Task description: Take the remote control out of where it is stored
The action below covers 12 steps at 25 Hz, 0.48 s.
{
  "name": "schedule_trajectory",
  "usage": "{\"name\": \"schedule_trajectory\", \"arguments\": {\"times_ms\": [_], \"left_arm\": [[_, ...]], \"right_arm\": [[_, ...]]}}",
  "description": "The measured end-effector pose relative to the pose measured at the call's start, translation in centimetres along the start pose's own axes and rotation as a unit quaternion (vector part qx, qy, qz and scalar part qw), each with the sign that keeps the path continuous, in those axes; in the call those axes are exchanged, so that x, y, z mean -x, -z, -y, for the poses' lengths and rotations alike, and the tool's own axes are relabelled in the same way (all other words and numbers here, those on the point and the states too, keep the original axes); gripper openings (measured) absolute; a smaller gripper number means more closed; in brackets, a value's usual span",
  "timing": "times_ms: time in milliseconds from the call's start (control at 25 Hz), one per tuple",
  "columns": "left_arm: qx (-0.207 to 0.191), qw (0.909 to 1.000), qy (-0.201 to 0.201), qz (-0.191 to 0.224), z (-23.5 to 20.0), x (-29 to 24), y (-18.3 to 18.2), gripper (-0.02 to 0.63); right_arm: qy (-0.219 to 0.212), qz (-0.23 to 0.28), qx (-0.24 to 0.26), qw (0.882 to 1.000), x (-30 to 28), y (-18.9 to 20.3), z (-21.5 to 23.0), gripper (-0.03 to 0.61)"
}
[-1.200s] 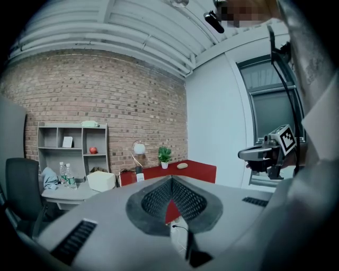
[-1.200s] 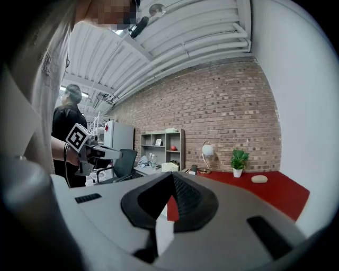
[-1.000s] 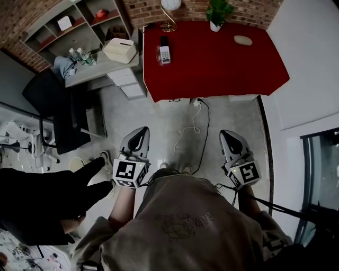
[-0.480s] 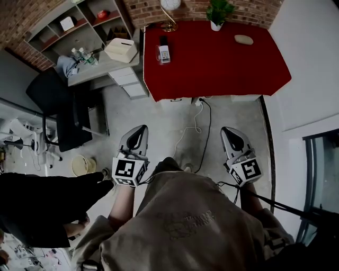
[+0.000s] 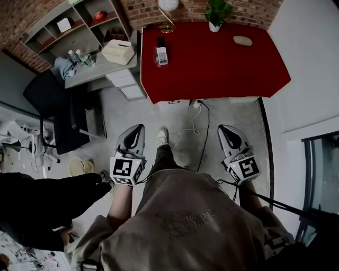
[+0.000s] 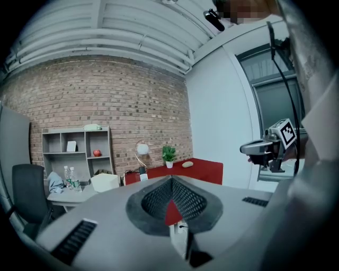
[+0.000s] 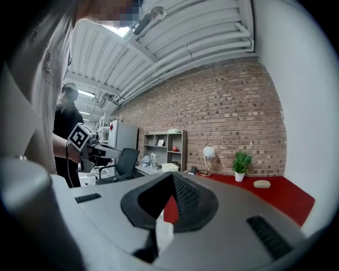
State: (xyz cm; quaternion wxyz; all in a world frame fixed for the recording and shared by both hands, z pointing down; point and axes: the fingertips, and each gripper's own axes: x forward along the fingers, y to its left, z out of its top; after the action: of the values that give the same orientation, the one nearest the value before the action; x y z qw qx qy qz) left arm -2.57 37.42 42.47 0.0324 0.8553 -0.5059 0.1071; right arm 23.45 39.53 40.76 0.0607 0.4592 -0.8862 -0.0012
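Note:
The remote control (image 5: 160, 54) stands in a clear holder near the left end of the red table (image 5: 222, 63), far ahead of both grippers. My left gripper (image 5: 138, 129) and right gripper (image 5: 225, 129) hover over the grey floor, apart from the table, both pointing toward it. Each is shut, with nothing between the jaws. In the left gripper view the shut left gripper (image 6: 171, 180) points at the red table (image 6: 204, 169), and the remote control (image 6: 143, 173) shows small at its left end. The right gripper view shows the shut right gripper (image 7: 171, 178) before the same red table (image 7: 280, 193).
A potted plant (image 5: 217, 13), a lamp (image 5: 168, 8) and a beige oval object (image 5: 243, 40) sit on the table. Left of it are a grey desk with a white box (image 5: 118, 51), a shelf (image 5: 79, 24) and a black chair (image 5: 50, 106). A cable (image 5: 193, 124) lies on the floor. Another person in black (image 5: 42, 201) stands at left.
The wearer's foot has stepped forward between the grippers. The other person's leg at left has drawn back. Both grippers stay shut and almost where they were.

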Motion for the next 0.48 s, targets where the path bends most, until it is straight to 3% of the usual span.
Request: {"name": "schedule_trajectory", "arguments": {"times_ms": [120, 280, 480], "left_arm": [[0.011, 0.9999, 0.0, 0.007, -1.0, -1.1, 0.0, 0.011], [-0.041, 0.9991, 0.006, 0.001, -2.4, -3.2, 0.2, 0.011], [-0.034, 0.9993, 0.011, 0.002, -5.8, -6.6, 0.0, 0.011]], "right_arm": [[0.001, -0.001, 0.002, 1.0, -1.5, 0.2, 0.6, 0.012], [0.005, 0.0, 0.007, 1.0, -4.3, 0.3, 1.4, 0.012], [0.015, 0.002, 0.016, 1.0, -8.2, -0.3, 2.9, 0.012]]}}
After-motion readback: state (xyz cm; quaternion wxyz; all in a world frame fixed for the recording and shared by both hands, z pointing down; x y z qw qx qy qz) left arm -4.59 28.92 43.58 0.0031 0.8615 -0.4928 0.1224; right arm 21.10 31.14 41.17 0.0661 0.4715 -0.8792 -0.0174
